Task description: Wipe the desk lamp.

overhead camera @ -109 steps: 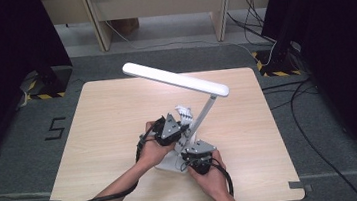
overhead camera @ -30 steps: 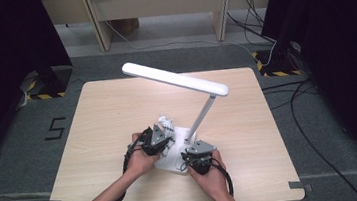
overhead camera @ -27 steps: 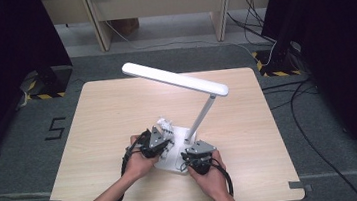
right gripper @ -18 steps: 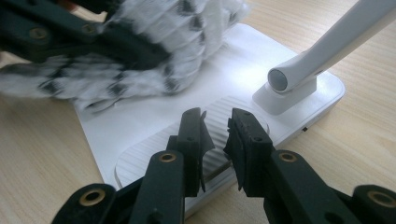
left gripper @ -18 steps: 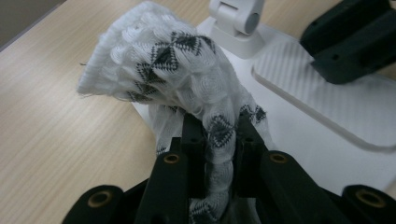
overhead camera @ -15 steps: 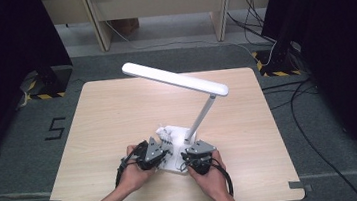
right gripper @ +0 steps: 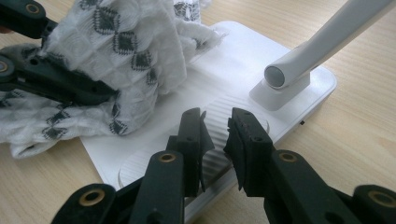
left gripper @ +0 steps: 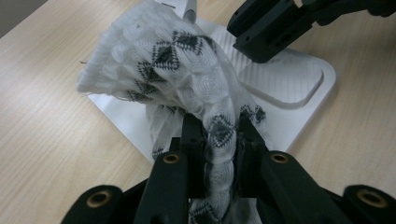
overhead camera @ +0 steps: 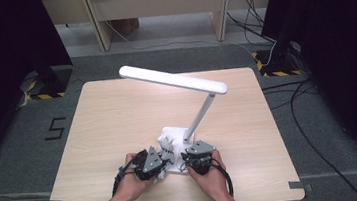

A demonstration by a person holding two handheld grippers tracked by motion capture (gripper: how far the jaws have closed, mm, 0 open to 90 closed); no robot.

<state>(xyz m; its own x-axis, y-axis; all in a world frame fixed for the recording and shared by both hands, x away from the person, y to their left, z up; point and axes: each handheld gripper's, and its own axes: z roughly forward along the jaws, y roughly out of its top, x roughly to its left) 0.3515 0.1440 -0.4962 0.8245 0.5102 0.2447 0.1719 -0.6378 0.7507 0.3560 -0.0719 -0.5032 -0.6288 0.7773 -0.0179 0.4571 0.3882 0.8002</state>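
A white desk lamp stands on the table, its flat base [overhead camera: 174, 131] [left gripper: 289, 88] [right gripper: 233, 60] near the front edge and its arm [right gripper: 322, 37] slanting up to the lit head [overhead camera: 172, 79]. My left gripper [overhead camera: 159, 163] [left gripper: 219, 135] is shut on a white cloth with black diamonds [left gripper: 173, 60] [right gripper: 126, 42] [overhead camera: 166, 145], which drapes over the base's left part. My right gripper [overhead camera: 188, 161] [right gripper: 216, 126] rests at the base's near edge. Its jaws stand a narrow gap apart with nothing between them.
The wooden table [overhead camera: 117, 112] stretches to the left and behind the lamp. The lamp head overhangs the table's middle. Dark curtains, cables and a floor marker surround the table.
My left gripper has dragged the cloth across the base toward the person and a little left. The right gripper has stayed in place.
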